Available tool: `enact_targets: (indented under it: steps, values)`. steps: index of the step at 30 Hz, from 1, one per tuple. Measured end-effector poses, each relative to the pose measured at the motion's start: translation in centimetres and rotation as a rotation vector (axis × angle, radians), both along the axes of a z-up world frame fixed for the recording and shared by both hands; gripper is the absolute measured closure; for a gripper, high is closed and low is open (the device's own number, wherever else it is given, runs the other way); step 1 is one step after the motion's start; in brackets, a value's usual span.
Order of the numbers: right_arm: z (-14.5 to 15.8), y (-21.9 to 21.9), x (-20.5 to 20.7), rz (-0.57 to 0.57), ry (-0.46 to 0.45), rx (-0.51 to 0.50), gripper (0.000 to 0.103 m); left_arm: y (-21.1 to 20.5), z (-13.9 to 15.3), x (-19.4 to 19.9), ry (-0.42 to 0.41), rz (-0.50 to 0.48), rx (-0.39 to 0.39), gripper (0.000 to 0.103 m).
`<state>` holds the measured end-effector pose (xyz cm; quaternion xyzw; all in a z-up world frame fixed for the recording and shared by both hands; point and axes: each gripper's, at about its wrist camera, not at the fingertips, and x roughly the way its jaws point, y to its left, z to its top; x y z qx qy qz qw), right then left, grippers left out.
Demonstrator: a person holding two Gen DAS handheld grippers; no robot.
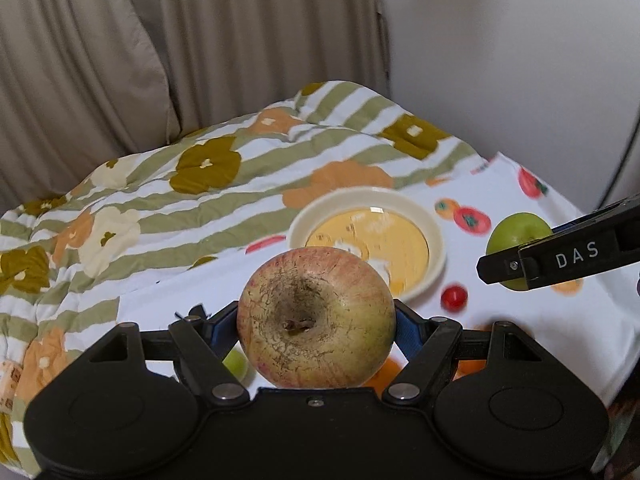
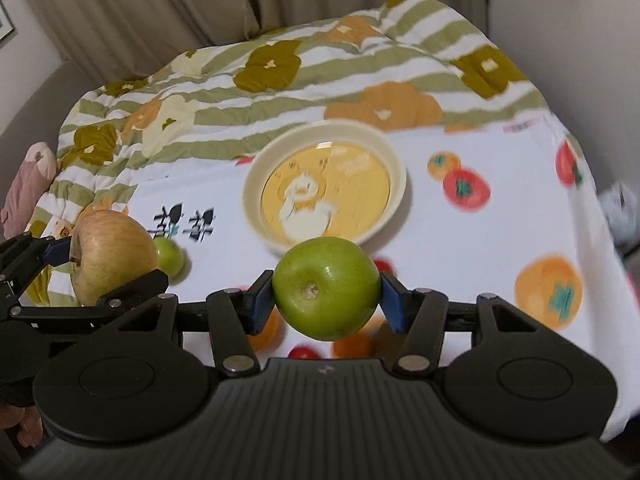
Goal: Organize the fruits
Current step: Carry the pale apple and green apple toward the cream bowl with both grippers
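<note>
My left gripper (image 1: 316, 318) is shut on a large red-yellow apple (image 1: 316, 316) and holds it above the cloth, just in front of a cream bowl (image 1: 434, 232) with a yellow bottom. My right gripper (image 2: 326, 290) is shut on a green apple (image 2: 326, 288), also held up before the same bowl (image 2: 396, 168). The left gripper with its apple (image 2: 108, 256) shows at the left of the right wrist view. The green apple (image 1: 516, 232) and right gripper show at the right of the left wrist view. A small green fruit (image 2: 170, 256) lies on the cloth; it also shows in the left wrist view (image 1: 236, 364).
A white cloth (image 2: 480, 240) printed with fruits covers the near surface. A striped floral quilt (image 1: 160, 184) lies bunched behind the bowl. Beige curtains (image 1: 200, 40) and a wall stand at the back. A pink soft toy (image 2: 28, 176) lies at the far left.
</note>
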<state>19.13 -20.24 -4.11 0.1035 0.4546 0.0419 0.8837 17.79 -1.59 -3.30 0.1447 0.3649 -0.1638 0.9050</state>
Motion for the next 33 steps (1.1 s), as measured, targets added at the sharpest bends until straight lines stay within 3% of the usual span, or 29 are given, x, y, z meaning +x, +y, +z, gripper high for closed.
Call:
enact_targets:
  steps: [10,18,26,33]
  values:
    - [-0.6,-5.2,9.9,0.147,-0.032,-0.023,0.033,-5.3,-1.2,7.5,0.017,0.1,-0.012,0.023]
    - [-3.7,-6.3,16.2,0.231,-0.011,-0.018,0.033,-8.2,-5.2,13.9,0.058,0.144,0.031,0.023]
    - [-6.4,-6.6,18.7,0.25,0.023,-0.001,0.033,-9.7,-9.3,17.4,0.091,0.144,0.102,0.023]
    - [-7.0,-6.5,19.5,0.256,0.036,-0.004,0.033,-10.0,-10.2,18.1,0.099,0.13,0.131,0.023]
